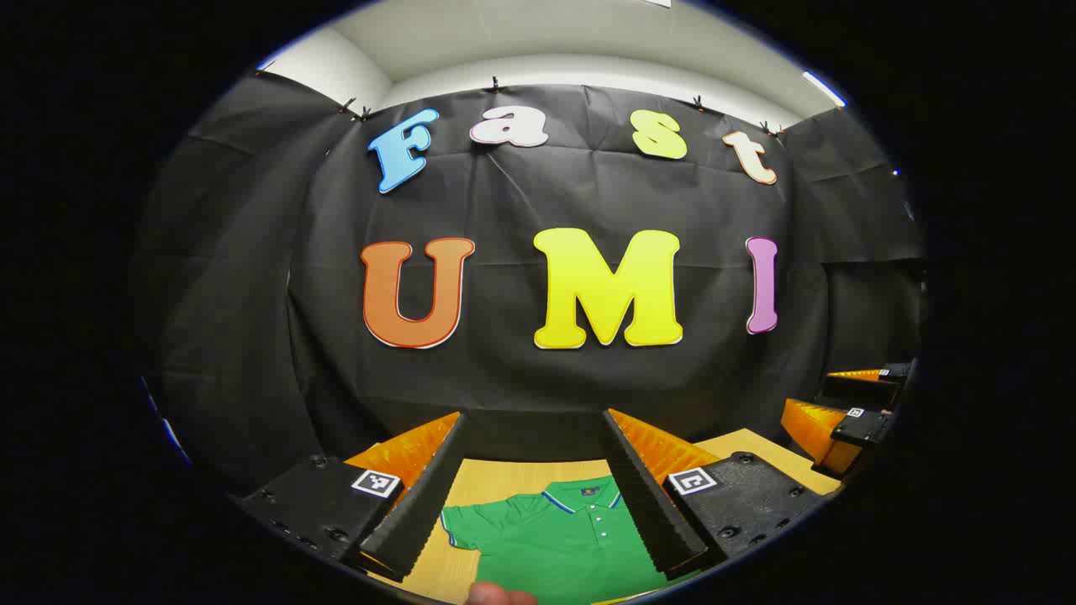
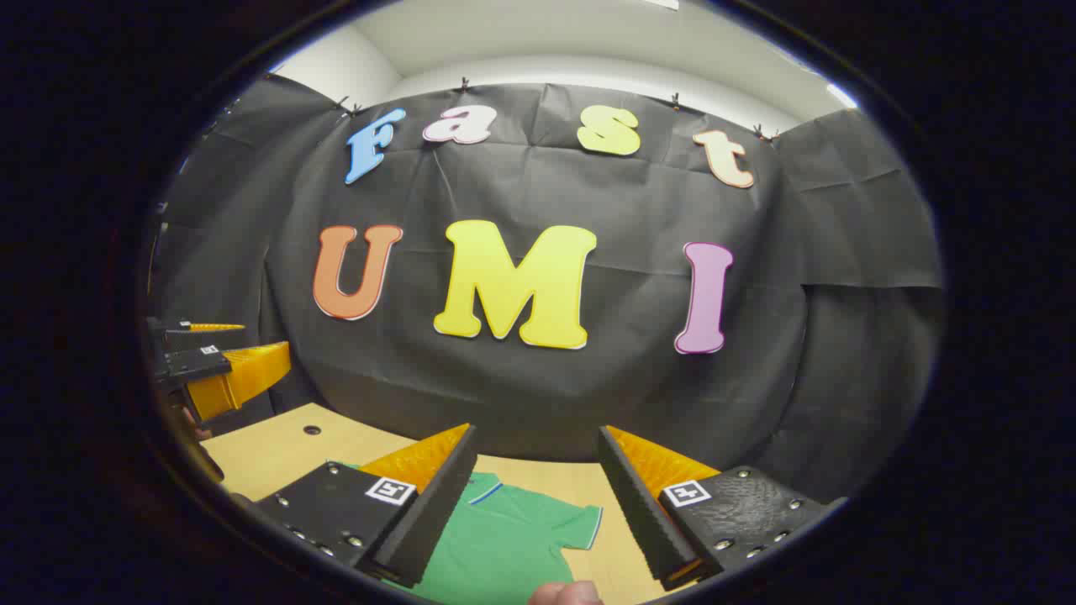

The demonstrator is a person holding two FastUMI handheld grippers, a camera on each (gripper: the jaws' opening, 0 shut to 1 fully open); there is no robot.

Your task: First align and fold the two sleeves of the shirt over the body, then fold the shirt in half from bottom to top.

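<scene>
**A:** How far along are you looking right now?

**B:** By my reading, you're sitting at the very start. The green shirt (image 1: pixel 559 538) is lying flat on the wooden table (image 1: pixel 504 481), and both short sleeves are spreading outward: one sleeve (image 1: pixel 462 525) is showing in the left gripper view, the other sleeve (image 2: pixel 572 523) in the right gripper view. Neither one is folded over the body, and the bottom-to-top fold isn't done either, as far as I can judge. The hem is falling below what either camera is catching.

**A:** And my tools?

**B:** You're holding the left gripper (image 1: pixel 534 470) above the table with its fingers spread wide, gripping nothing. The right gripper (image 2: pixel 536 479) is hanging the same way, fingers apart and empty. A fingertip of yours is peeking in at the bottom edge of each view.

**A:** Which way is the shirt pointing?

**B:** The collar (image 1: pixel 580 490) is pointing away from you, toward the black cloth wall (image 1: pixel 555 378), so the long axis is running from you to that wall, and the sleeves are lying across it. The shirt is sitting in front of you, near the table's middle, between your two grippers.

**A:** So the sleeves are coming first?

**B:** Yes, both folds are waiting.
</scene>
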